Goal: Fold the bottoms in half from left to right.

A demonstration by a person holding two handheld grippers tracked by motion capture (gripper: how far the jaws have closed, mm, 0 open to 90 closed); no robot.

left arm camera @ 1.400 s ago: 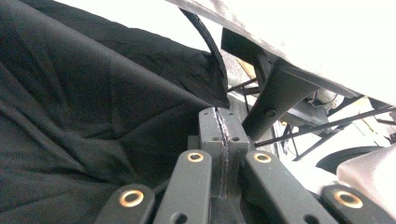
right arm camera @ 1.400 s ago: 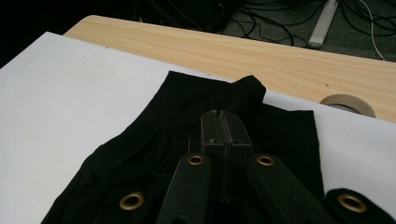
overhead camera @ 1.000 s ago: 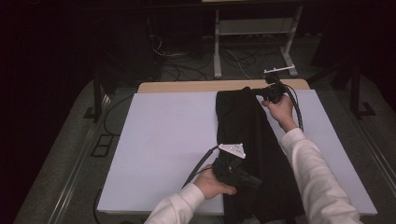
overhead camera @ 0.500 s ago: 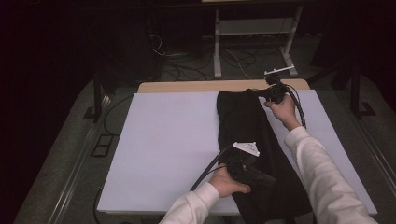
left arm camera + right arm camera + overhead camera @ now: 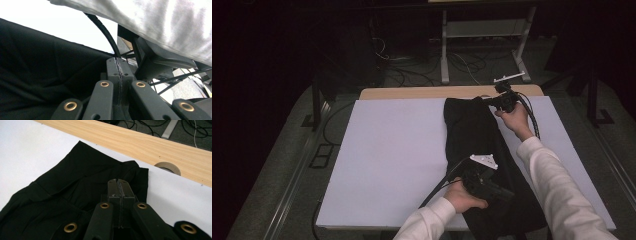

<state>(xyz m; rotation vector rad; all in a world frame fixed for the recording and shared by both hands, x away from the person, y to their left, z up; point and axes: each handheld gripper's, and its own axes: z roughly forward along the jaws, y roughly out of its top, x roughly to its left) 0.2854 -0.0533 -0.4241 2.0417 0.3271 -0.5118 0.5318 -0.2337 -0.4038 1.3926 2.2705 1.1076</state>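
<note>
High view: a black garment lies right of centre on the white desk, the left gripper low, the right gripper at its upper end. Left gripper view: jaws closed beside the cloth at left. Right gripper view: jaws closed, cloth centre-left.

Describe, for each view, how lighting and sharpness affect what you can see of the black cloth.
High view: dim, dark surroundings; the black cloth reads as a flat shape on the pale table cover. Left gripper view: cover blown out white, a pale sleeve blurred close up, cloth folds faint. Right gripper view: even light, sharp, folds and wooden table edge clear.
</note>
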